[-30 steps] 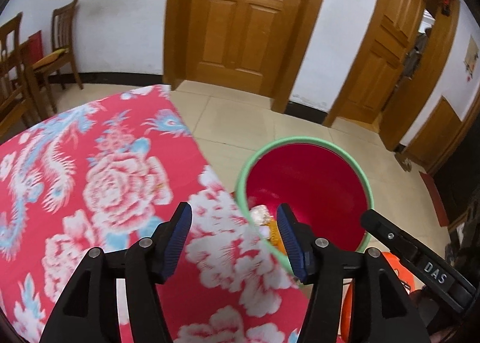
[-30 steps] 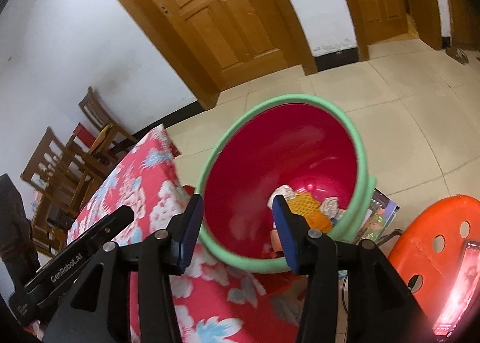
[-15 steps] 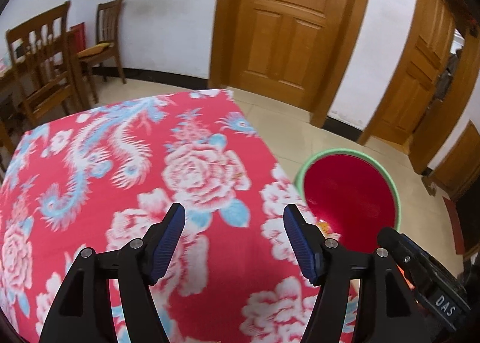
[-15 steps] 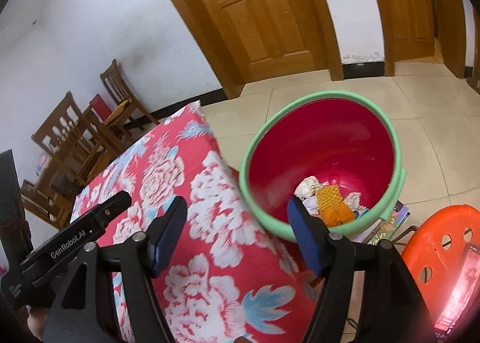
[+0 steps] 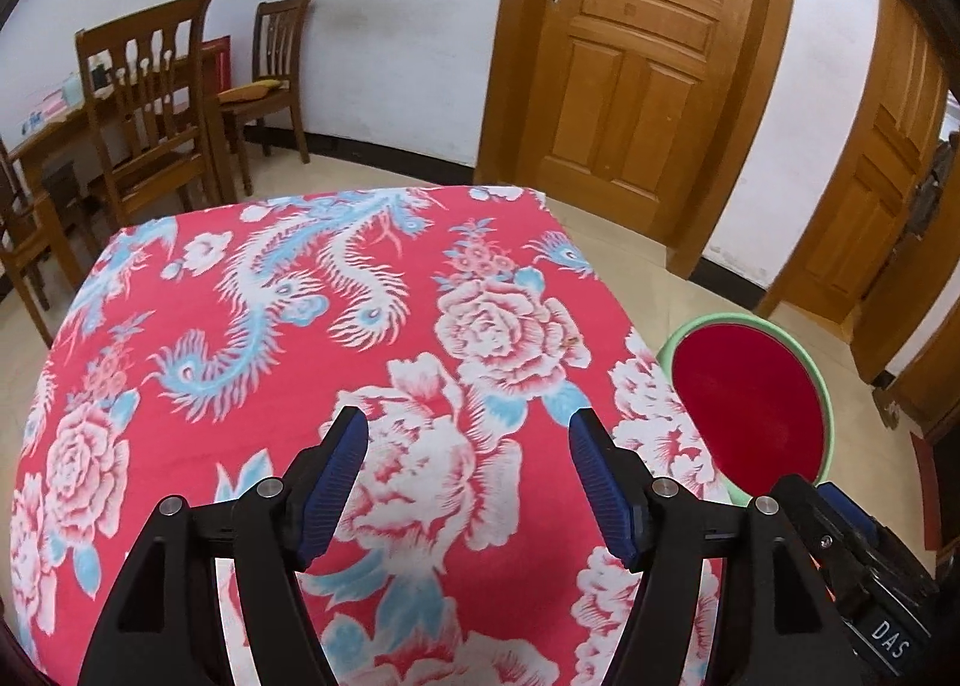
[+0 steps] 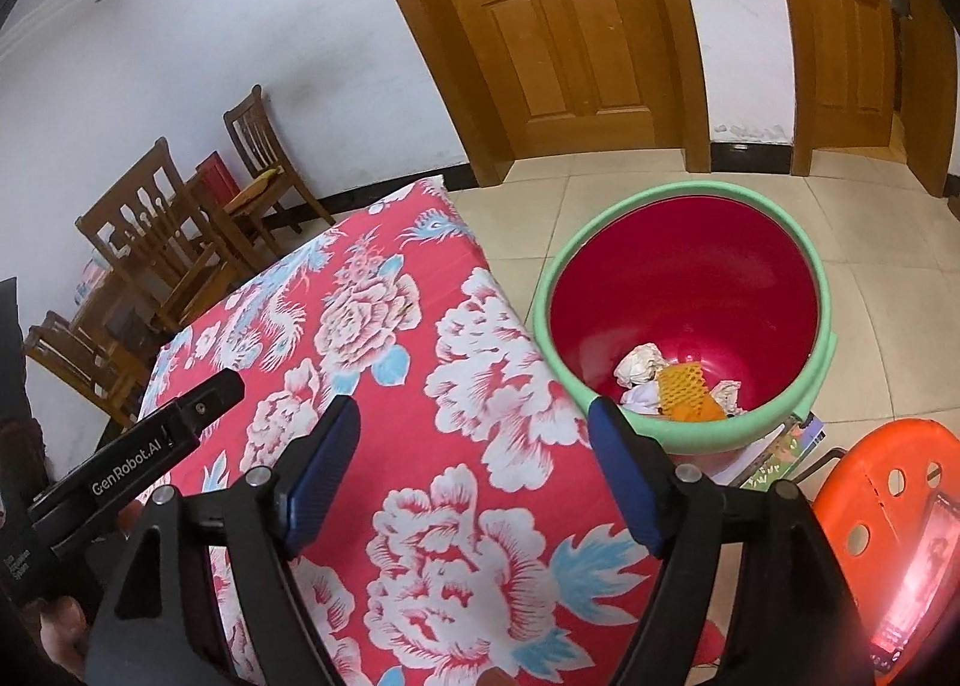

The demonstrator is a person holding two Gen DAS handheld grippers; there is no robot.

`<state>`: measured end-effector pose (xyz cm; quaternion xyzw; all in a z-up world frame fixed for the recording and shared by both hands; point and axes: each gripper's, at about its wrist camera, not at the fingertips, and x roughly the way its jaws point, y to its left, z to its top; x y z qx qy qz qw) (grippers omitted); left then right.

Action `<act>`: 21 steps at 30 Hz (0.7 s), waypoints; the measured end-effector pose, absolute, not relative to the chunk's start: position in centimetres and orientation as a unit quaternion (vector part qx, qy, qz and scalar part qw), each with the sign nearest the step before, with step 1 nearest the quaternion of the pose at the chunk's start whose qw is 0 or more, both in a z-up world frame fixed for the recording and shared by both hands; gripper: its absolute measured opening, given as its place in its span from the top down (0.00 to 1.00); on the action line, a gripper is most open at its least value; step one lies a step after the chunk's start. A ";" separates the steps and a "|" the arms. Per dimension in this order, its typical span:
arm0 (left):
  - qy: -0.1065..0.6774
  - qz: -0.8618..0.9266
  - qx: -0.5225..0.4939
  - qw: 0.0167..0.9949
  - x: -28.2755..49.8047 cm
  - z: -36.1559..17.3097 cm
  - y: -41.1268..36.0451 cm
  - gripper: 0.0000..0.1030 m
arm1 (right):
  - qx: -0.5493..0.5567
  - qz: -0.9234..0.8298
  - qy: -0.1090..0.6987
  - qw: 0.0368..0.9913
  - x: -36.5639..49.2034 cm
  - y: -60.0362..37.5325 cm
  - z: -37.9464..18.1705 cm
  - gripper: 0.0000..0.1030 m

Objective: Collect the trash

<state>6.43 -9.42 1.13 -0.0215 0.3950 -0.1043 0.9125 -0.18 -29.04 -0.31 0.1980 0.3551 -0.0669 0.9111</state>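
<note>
Both grippers hang wide apart and hold nothing: the left gripper (image 5: 468,482) and the right gripper (image 6: 474,470) above the red floral tablecloth (image 5: 288,338). The red bin (image 6: 684,290) with a green rim stands on the floor at right, beside the table, holding crumpled paper (image 6: 639,362) and orange foam netting (image 6: 684,392). Wooden chairs (image 5: 150,104) fill the upper left; an orange stool (image 6: 882,494) sits at lower right.

Left wrist: I'm looking down from above over the floral tablecloth (image 5: 372,338), facing the door (image 5: 636,68).
Right wrist: I'm looking from the cloth's right edge, nearer the bin (image 6: 690,194).
Shared: both are catching cloth, bin (image 5: 825,392), chairs (image 6: 156,230).
</note>
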 end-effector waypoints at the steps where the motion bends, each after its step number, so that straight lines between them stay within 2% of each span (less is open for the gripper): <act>1: 0.396 -0.101 -0.021 0.913 6.4 1.1 -9.3 0.31 | 0.196 -0.066 0.356 0.911 -0.2 -28.8 -0.3 0.24; 21: 0.389 -0.079 -0.026 0.918 6.0 1.3 -7.9 0.31 | 0.189 -0.062 0.358 0.912 -0.1 -27.9 -0.2 0.24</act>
